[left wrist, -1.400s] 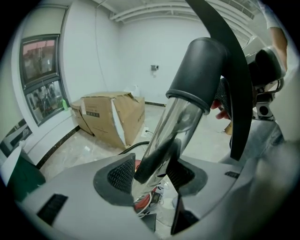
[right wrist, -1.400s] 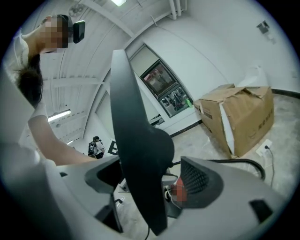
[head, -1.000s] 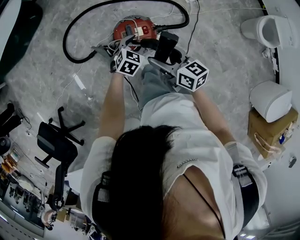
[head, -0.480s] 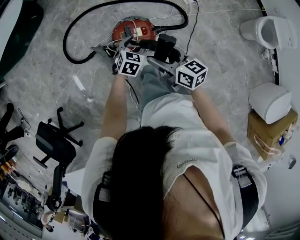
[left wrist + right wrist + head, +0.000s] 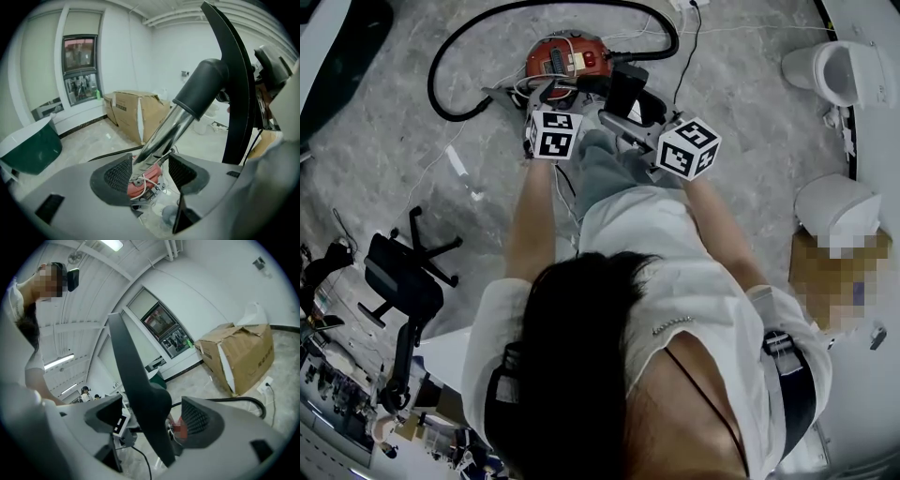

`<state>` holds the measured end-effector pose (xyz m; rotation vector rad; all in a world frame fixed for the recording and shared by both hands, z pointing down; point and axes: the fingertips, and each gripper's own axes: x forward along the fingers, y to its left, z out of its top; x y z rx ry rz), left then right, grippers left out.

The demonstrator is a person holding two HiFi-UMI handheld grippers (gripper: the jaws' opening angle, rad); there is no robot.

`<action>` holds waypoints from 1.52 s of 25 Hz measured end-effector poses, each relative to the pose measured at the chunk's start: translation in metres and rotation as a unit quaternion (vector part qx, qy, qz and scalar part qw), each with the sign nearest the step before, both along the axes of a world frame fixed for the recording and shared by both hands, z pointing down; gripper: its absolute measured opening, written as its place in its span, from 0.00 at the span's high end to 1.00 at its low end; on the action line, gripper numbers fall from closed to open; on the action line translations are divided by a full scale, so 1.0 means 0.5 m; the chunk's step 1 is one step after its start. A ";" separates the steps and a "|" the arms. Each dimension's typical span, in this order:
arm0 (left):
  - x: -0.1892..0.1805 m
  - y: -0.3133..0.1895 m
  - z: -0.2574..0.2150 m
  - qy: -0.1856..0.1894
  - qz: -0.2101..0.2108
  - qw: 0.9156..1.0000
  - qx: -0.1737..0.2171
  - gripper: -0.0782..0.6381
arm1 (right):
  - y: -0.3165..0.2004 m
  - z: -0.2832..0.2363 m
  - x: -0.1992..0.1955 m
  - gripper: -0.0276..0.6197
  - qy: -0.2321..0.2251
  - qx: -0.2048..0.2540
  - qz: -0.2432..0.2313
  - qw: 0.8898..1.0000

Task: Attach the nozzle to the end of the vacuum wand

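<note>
The left hand-held gripper [image 5: 150, 172], pitched downward, had just been opening; its jaws stood wide astride the wand [image 5: 164, 136]. The right hand-held gripper [image 5: 152, 418] gripped the nozzle [image 5: 136, 380] at the wand's end.

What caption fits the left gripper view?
Left gripper, jaws just opening, with the shiny vacuum wand between them and a cardboard box behind.

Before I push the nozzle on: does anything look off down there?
Loose white wires lie tangled on the red vacuum body, seen just past the wand. They could snag. Nothing else stands out.
</note>
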<state>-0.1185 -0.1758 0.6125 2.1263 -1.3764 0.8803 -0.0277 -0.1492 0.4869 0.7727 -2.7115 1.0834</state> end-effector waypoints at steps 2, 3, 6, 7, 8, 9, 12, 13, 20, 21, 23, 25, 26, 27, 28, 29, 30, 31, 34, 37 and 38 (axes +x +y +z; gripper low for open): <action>-0.014 0.012 -0.006 0.012 -0.032 0.999 0.001 0.57 | -0.004 -0.008 0.014 0.38 -0.008 0.004 0.007 1.000; -0.021 0.019 -0.011 0.019 -0.048 0.999 0.001 0.57 | -0.006 -0.011 0.022 0.38 -0.012 0.004 0.010 1.000; -0.035 0.041 -0.027 0.031 -0.083 0.996 0.004 0.57 | -0.006 -0.008 0.041 0.38 -0.014 0.002 0.013 1.000; -0.038 0.049 -0.031 0.031 -0.089 0.996 0.005 0.57 | -0.005 -0.007 0.047 0.38 -0.015 0.000 0.013 1.000; -0.040 0.055 -0.037 0.030 -0.095 0.995 0.006 0.57 | -0.005 -0.006 0.051 0.38 -0.016 -0.002 0.012 1.000; -0.041 0.061 -0.043 0.031 -0.100 0.994 0.008 0.57 | -0.004 -0.008 0.054 0.38 -0.016 -0.003 0.011 1.000; -0.039 0.076 -0.068 0.037 -0.118 0.992 0.014 0.57 | -0.004 -0.017 0.062 0.38 -0.017 0.003 0.005 1.000; -0.034 0.081 -0.077 0.039 -0.123 0.991 0.018 0.57 | -0.004 -0.018 0.067 0.38 -0.013 0.006 0.004 1.000; -0.002 0.118 -0.143 0.054 -0.171 0.982 0.065 0.57 | 0.007 -0.013 0.104 0.38 0.032 0.022 -0.006 0.999; -0.001 0.121 -0.153 0.063 -0.184 0.978 0.071 0.57 | 0.007 -0.014 0.108 0.38 0.032 0.024 -0.005 0.999; -0.001 0.128 -0.171 0.082 -0.206 0.972 0.081 0.57 | 0.005 -0.015 0.114 0.38 0.031 0.024 -0.001 0.999; -0.002 0.136 -0.187 0.093 -0.221 0.967 0.090 0.59 | 0.005 -0.013 0.117 0.38 0.032 0.025 -0.002 0.999; -0.002 0.139 -0.193 0.096 -0.226 0.965 0.093 0.59 | 0.006 -0.013 0.117 0.38 0.035 0.028 -0.006 0.999; 0.000 0.143 -0.199 0.099 -0.231 0.963 0.095 0.59 | 0.008 -0.013 0.116 0.38 0.039 0.033 -0.012 0.999; 0.002 0.147 -0.204 0.101 -0.234 0.962 0.097 0.60 | 0.010 -0.014 0.116 0.38 0.043 0.038 -0.019 0.998; 0.005 0.151 -0.209 0.101 -0.236 0.961 0.099 0.60 | 0.013 -0.014 0.115 0.38 0.045 0.041 -0.025 0.998; 0.009 0.154 -0.214 0.099 -0.238 0.961 0.102 0.61 | 0.015 -0.016 0.115 0.38 0.047 0.043 -0.029 0.998; 0.012 0.157 -0.218 0.097 -0.239 0.960 0.104 0.63 | 0.016 -0.017 0.115 0.38 0.049 0.045 -0.031 0.997; 0.025 0.164 -0.225 0.092 -0.237 0.961 0.107 0.65 | 0.016 -0.016 0.113 0.38 0.063 0.049 -0.035 0.996; 0.043 0.169 -0.223 0.081 -0.230 0.964 0.104 0.65 | 0.019 -0.015 0.112 0.38 0.078 0.057 -0.045 0.994; 0.049 0.170 -0.223 0.078 -0.229 0.965 0.104 0.65 | 0.020 -0.016 0.113 0.38 0.081 0.060 -0.047 0.994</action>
